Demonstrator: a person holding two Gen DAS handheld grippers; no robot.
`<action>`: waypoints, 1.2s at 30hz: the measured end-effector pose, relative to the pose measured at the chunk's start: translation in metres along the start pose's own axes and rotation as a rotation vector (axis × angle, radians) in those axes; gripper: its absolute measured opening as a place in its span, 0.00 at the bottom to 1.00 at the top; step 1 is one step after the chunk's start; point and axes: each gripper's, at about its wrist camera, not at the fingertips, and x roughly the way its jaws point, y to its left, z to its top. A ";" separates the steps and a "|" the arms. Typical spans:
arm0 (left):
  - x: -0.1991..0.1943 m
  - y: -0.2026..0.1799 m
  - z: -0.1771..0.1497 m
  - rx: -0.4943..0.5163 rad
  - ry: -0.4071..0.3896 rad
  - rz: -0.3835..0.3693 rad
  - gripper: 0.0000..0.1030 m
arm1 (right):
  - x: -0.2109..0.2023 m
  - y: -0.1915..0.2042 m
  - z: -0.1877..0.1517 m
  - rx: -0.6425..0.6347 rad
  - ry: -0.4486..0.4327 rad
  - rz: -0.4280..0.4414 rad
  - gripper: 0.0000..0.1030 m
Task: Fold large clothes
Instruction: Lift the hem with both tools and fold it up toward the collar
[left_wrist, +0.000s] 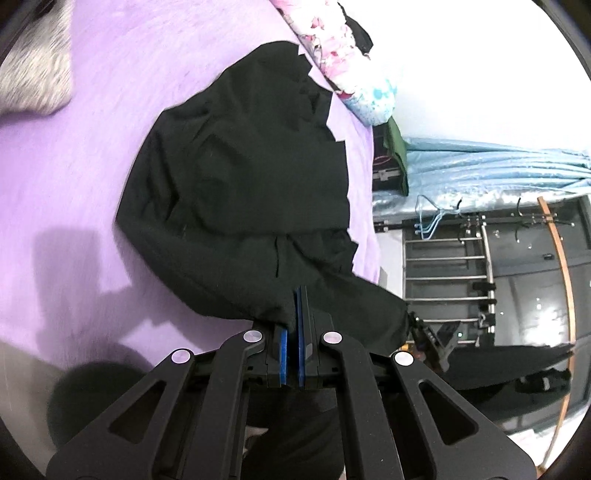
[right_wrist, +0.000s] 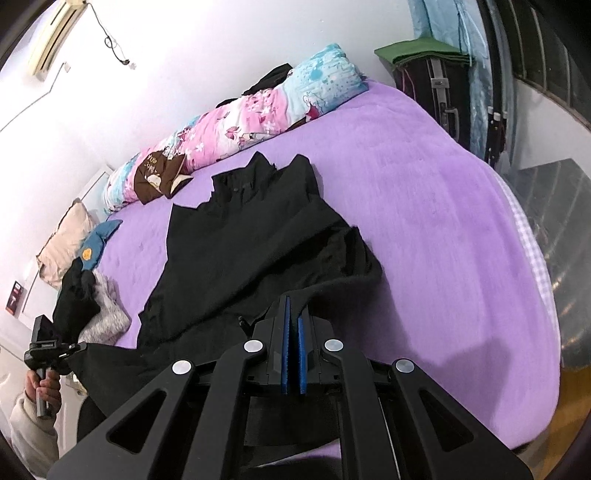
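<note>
Covering most of both views, the bed (right_wrist: 443, 206) with its purple fleece cover gives a broad, soft working surface. It has plenty of bare room on the side toward the suitcase (right_wrist: 432, 88), less toward the wall, where a rolled floral quilt (right_wrist: 236, 125) runs along the far edge. At the pillow end a small heap of grey and dark clothes (right_wrist: 99, 306) and a beige pillow (right_wrist: 62, 243) take up that corner, so any spreading is best kept to the middle and the open side. The near edge of the bed drops away just below the grippers, and cloth left hanging there would likely slide off.

The black garment (left_wrist: 243, 192) lies crumpled across the middle of the bed, its near hem raised off the cover. It looks light and thoroughly limp, with soft folds and no stiffness, so I judge it will sag between two hold points and drag on the fleece rather than glide. Its jagged far edge (right_wrist: 258, 173) looks like the waist or collar end, though I cannot tell which. Corners and hem edges are the sensible places to hold, kept well apart so the cloth stays taut.

Both tools already do that. The left gripper (left_wrist: 298, 306) has its jaws clamped on a fold of the near hem, and the right gripper (right_wrist: 295, 314) has its jaws closed on the other near edge.
</note>
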 end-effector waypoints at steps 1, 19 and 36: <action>0.001 -0.003 0.008 0.001 -0.002 0.001 0.02 | 0.001 0.000 0.004 0.002 -0.001 0.002 0.03; 0.023 -0.038 0.144 0.049 -0.060 0.068 0.02 | 0.068 0.013 0.116 -0.016 -0.042 0.021 0.03; 0.046 -0.043 0.251 0.074 -0.083 0.146 0.02 | 0.145 0.031 0.191 -0.064 -0.045 -0.012 0.03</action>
